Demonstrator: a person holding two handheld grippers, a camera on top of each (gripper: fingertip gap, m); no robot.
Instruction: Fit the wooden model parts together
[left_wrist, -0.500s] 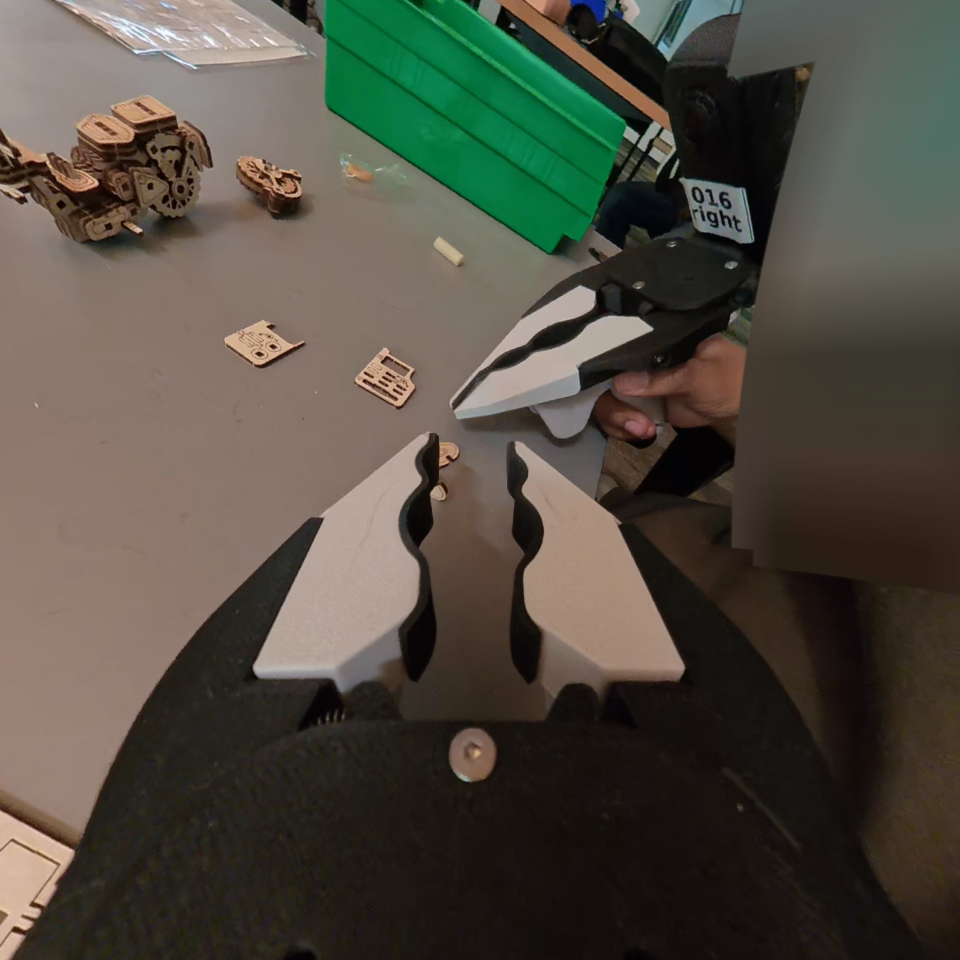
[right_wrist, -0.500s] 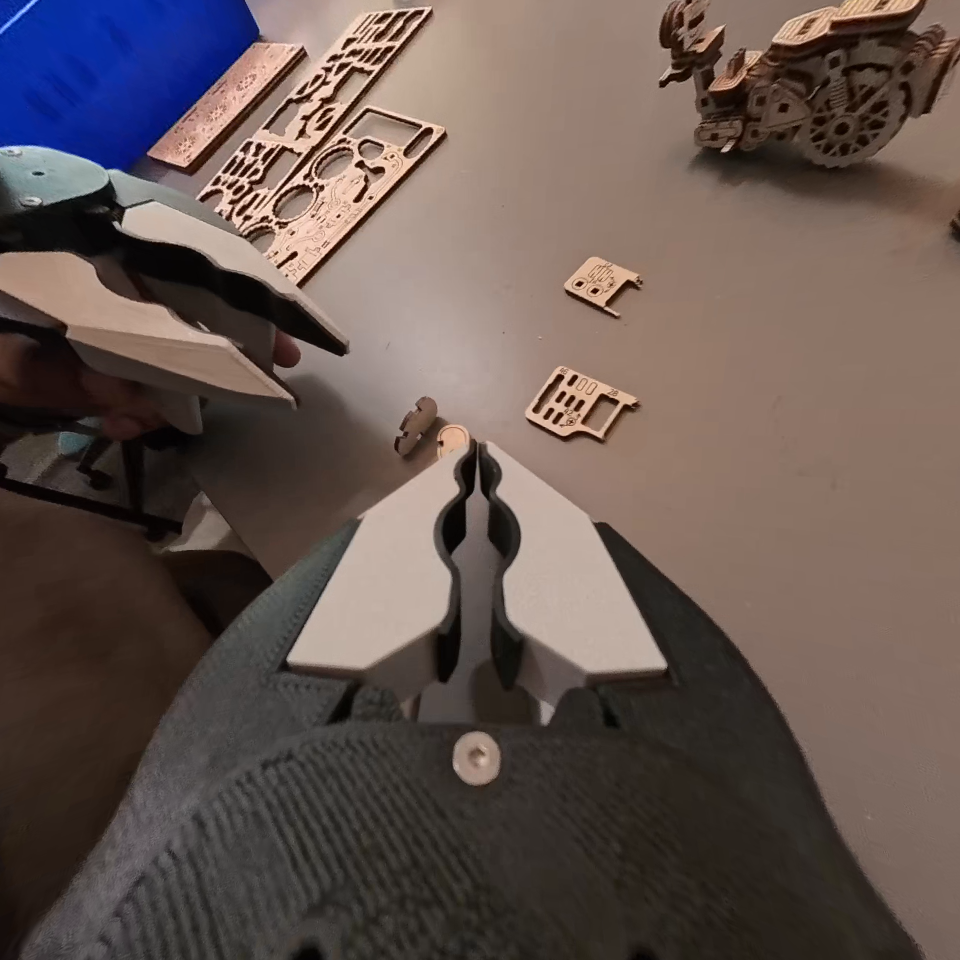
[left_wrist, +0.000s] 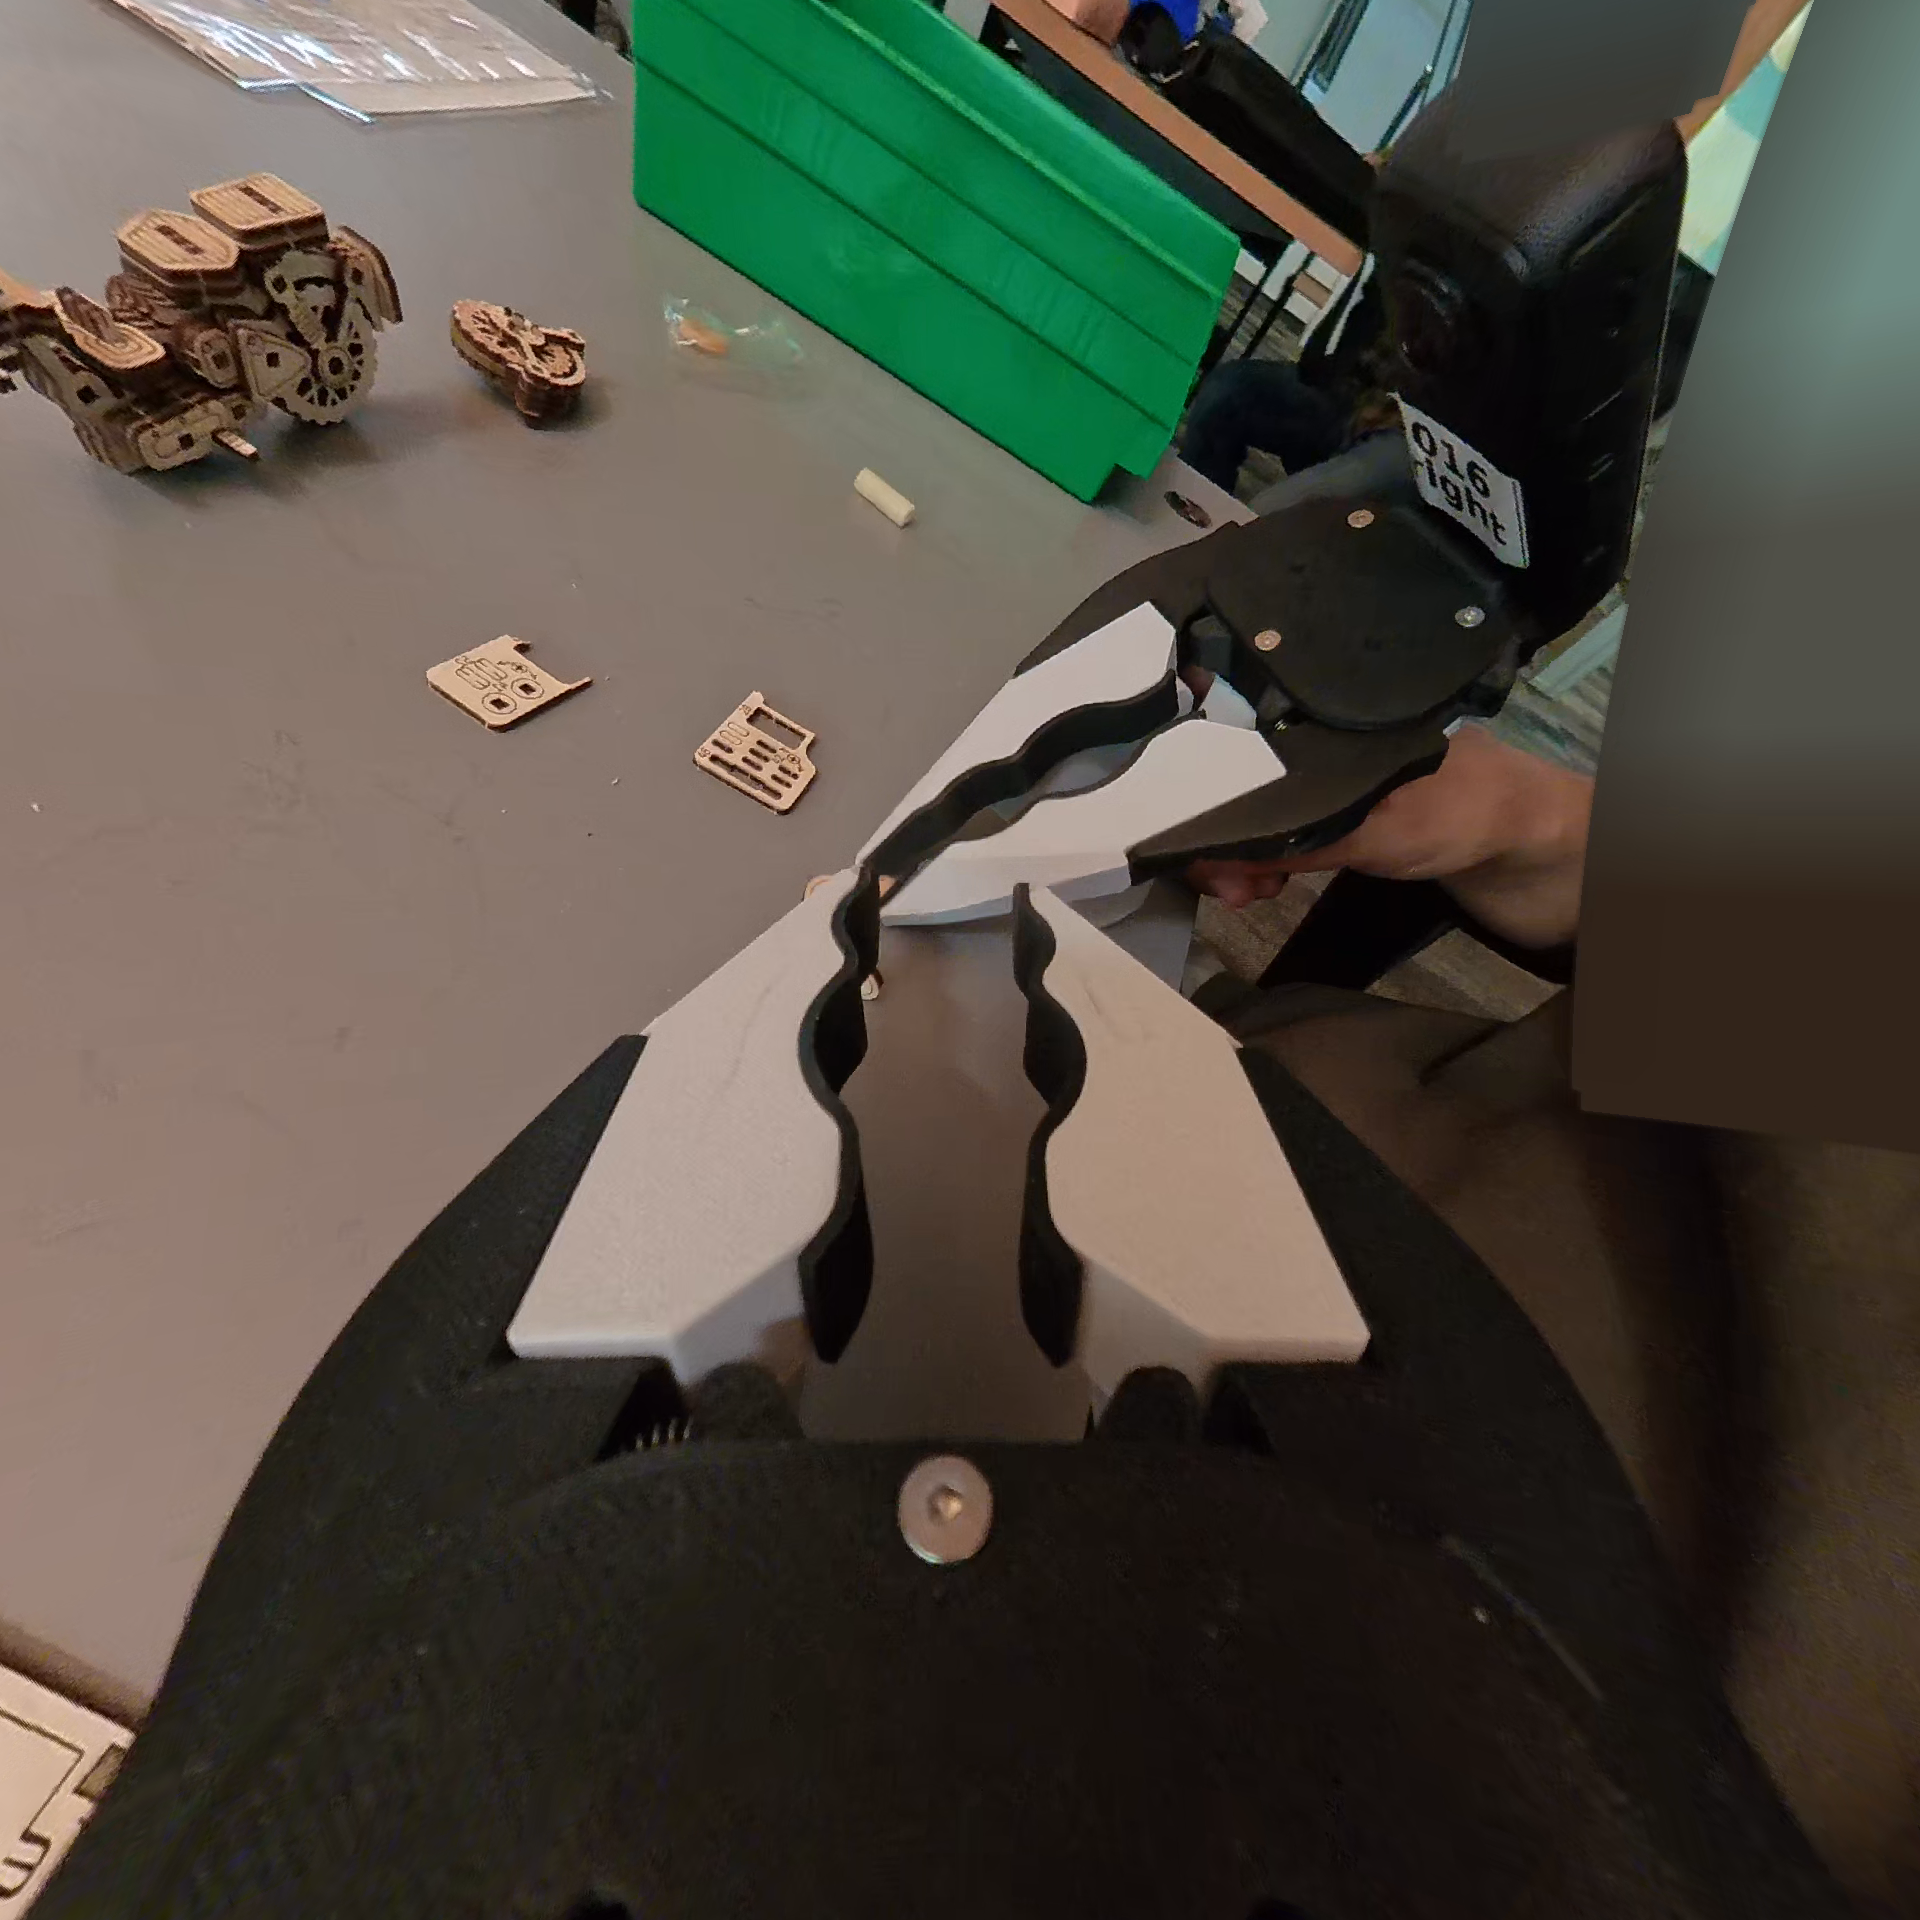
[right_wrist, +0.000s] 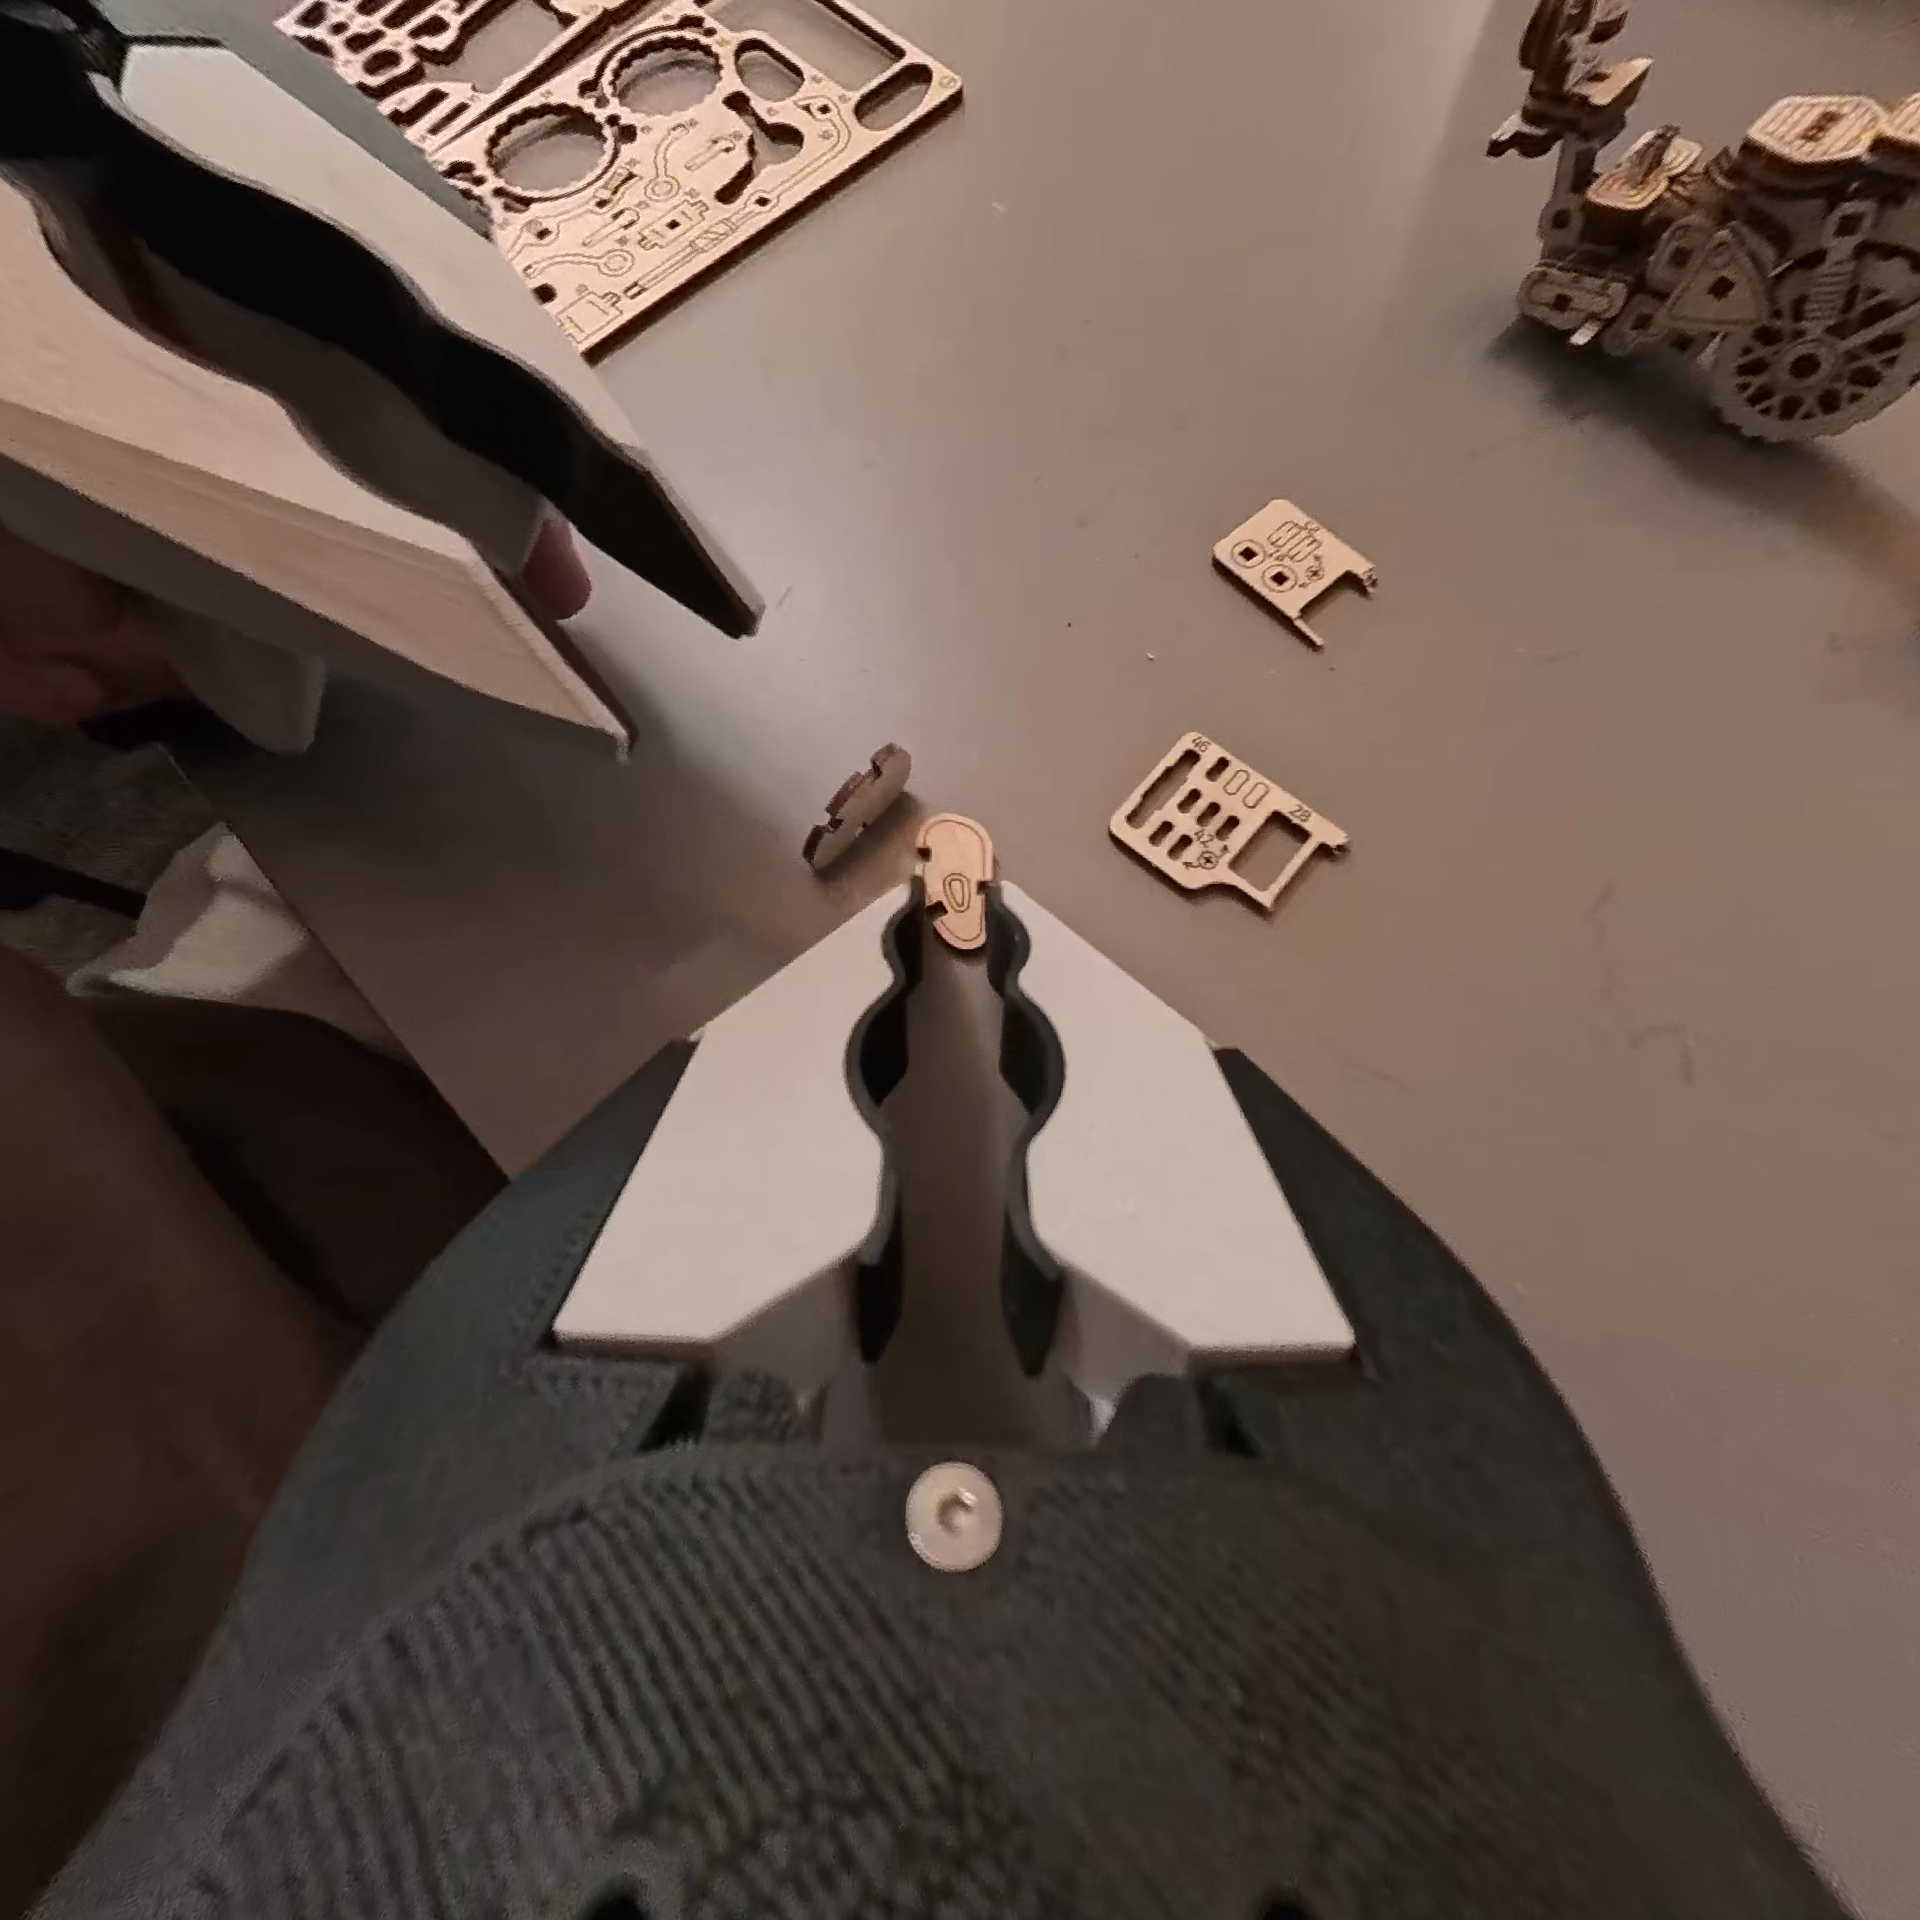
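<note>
My right gripper (right_wrist: 958, 891) is low over the grey table (right_wrist: 1351, 1143). Its tips are closed on the sides of a small oval wooden piece (right_wrist: 958, 878) that lies flat. A dark notched wooden piece (right_wrist: 857, 805) lies just left of it. My left gripper (left_wrist: 940, 902) is open and empty, with its tips right beside the right gripper (left_wrist: 868, 871). In the right wrist view the left gripper (right_wrist: 686, 675) hangs at the upper left. Two flat slotted wooden plates (right_wrist: 1288, 571) (right_wrist: 1216, 826) lie to the right.
A part-built wooden motorcycle model (left_wrist: 229, 332) and a small wheel assembly (left_wrist: 520, 353) stand at the far left. A green bin (left_wrist: 914, 229) is at the back and a white peg (left_wrist: 883, 497) lies near it. A punched-out wooden sheet (right_wrist: 665, 145) lies far left. The table edge is close behind both grippers. There is about 6 centimeters between the tips of the two grippers. Both grippers' tips are roughly 20 centimeters from the part-built wooden motorcycle model (left_wrist: 229, 332). The right camera catches it too, in the right wrist view (right_wrist: 1724, 242).
The right gripper was shut just short of the oval piece; it has opened slightly and moved forward, and its tips now hold the piece. The left gripper has moved closer to the right one.
</note>
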